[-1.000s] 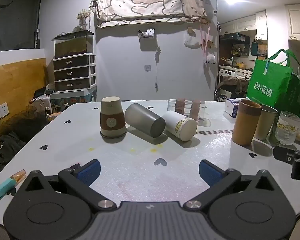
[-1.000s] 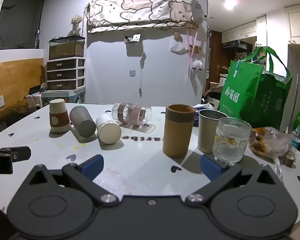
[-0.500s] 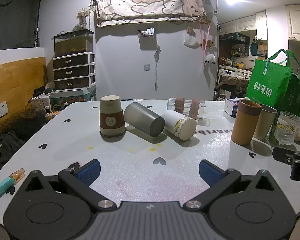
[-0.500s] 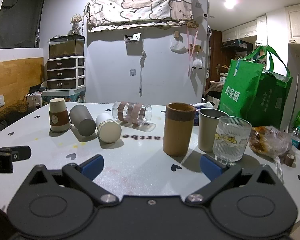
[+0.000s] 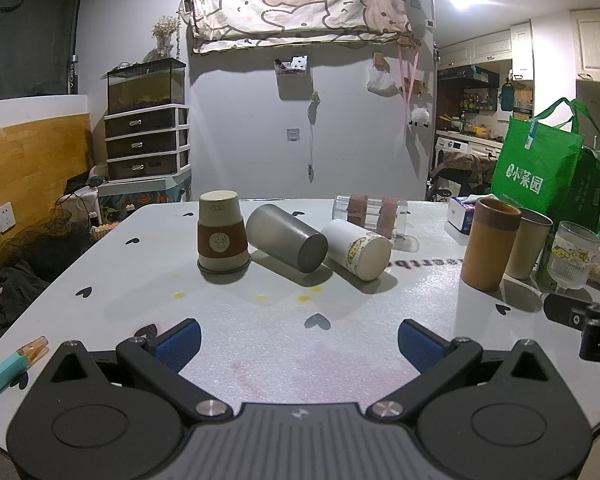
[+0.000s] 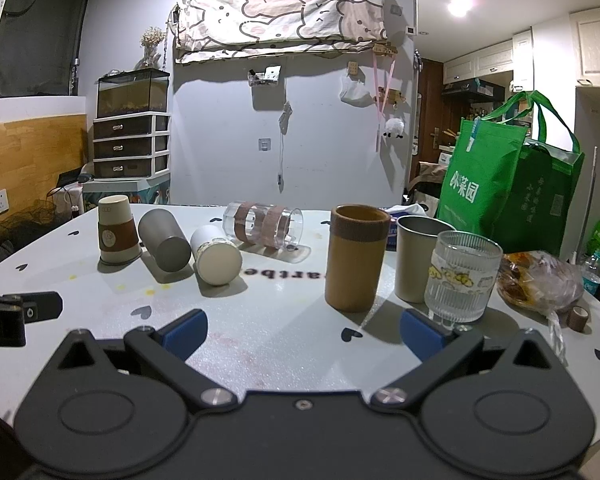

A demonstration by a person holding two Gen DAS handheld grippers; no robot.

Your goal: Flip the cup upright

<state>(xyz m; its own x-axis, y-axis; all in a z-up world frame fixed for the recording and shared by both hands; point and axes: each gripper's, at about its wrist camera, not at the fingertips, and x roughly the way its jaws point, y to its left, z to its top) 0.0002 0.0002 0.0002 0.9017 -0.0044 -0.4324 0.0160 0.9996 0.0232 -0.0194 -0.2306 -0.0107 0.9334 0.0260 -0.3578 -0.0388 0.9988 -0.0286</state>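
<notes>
A paper cup with a brown sleeve (image 5: 221,237) (image 6: 117,229) stands upside down on the white table (image 5: 260,344). A grey metal cup (image 5: 286,237) (image 6: 164,239), a white cup (image 5: 358,249) (image 6: 216,255) and a clear cup with brown bands (image 5: 370,216) (image 6: 265,224) lie on their sides. A tan cup (image 5: 490,243) (image 6: 358,258), a steel cup (image 6: 418,258) and a ribbed glass (image 6: 460,276) stand upright. My left gripper (image 5: 298,339) and right gripper (image 6: 303,336) are open and empty, low over the near table.
A green shopping bag (image 6: 504,184) stands at the table's right. A wrapped food bag (image 6: 540,280) and a small roll (image 6: 579,316) lie at the right edge. A teal-and-orange lighter (image 5: 16,364) lies at the left edge. A tissue box (image 5: 462,214) sits behind the tan cup.
Both views have barely shifted; the cups have not moved and both grippers stay open.
</notes>
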